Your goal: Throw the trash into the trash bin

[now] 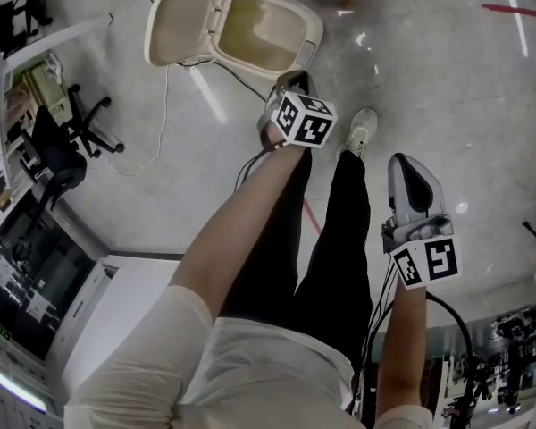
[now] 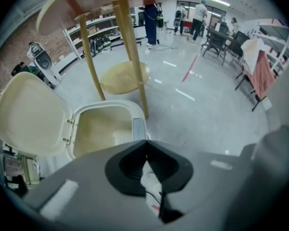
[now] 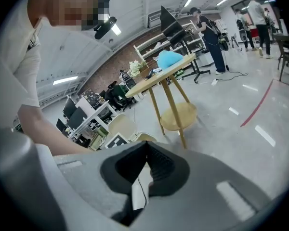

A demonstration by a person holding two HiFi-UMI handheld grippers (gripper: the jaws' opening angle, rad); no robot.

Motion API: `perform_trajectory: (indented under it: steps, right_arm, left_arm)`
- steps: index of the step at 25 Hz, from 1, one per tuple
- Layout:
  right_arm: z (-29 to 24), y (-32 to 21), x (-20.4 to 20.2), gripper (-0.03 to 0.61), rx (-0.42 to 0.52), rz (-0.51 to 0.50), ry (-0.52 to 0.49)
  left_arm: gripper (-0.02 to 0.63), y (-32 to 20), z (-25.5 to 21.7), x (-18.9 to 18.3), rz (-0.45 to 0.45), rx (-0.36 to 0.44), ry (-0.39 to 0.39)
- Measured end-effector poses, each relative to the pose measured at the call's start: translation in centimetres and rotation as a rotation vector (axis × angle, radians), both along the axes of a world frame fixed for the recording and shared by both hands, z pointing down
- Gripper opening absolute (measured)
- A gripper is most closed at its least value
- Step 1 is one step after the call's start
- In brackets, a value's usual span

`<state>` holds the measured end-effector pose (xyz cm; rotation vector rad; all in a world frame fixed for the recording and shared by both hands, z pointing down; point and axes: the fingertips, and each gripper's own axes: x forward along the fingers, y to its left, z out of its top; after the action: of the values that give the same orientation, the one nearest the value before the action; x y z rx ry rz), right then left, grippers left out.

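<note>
The trash bin (image 1: 309, 34) stands on open floor (image 1: 447, 88), lid (image 1: 179, 25) thrown back, table legs (image 2: 135, 57) at its far edge and a pale piece (image 2: 119, 137) inside. The left gripper (image 1: 294, 79), jaws together and empty, hangs by the near rim; the right gripper (image 1: 409, 164), likewise closed on nothing, is well apart

Site: open-plan lab and office floor.
Polished grey floor (image 2: 207, 105) with a red tape line (image 3: 259, 100), brick wall (image 2: 12, 57), shelving racks (image 2: 101, 32), desks with monitors (image 3: 73, 113), office chair (image 1: 85, 119), loose cable (image 1: 165, 105) (people (image 2: 200, 13) stand in the background).
</note>
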<state>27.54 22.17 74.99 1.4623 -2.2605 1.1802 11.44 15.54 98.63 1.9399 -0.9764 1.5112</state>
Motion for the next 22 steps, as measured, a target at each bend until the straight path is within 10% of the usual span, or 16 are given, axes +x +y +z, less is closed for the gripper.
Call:
perform_trajectory:
  steps: [22]
  right_arm:
    - [-6.5, 0.1, -5.6, 0.002, 0.051, -0.113, 0.059]
  left_arm:
    - [0.003, -0.2, -12.9, -2.7, -0.127, 0.123, 0.269]
